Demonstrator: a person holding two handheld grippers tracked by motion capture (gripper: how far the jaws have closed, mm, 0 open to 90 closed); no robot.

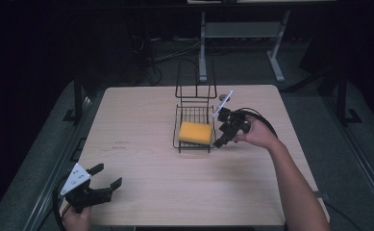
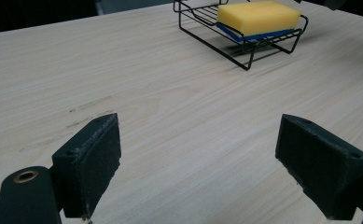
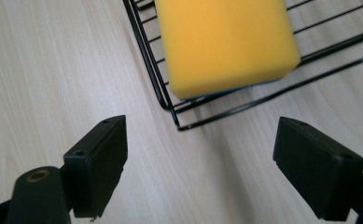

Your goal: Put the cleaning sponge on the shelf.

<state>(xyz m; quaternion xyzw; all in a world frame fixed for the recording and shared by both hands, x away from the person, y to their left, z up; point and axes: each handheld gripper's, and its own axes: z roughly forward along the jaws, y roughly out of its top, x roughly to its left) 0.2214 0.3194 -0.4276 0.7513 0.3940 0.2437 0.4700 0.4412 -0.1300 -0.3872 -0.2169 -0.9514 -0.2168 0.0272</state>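
- Lying flat in a black wire rack [image 1: 193, 129], a yellow sponge [image 1: 195, 133] is observed near the middle of the wooden table [image 1: 141, 192]; a blue underside is seen in the left gripper view.
- The right gripper [image 1: 221, 139] is held just beside the rack's right edge, its jaws spread wide and nothing gripped.
- In the right gripper view, a corner of the rack [image 3: 177, 122] is seen between the two jaws, with the sponge [image 3: 223, 42] just beyond it.
- The left gripper [image 1: 106, 177] is held at the table's near left corner, well apart from the rack, jaws wide and nothing between them.
- A tall wire frame [image 1: 195, 79] is noted rising at the rack's far end.
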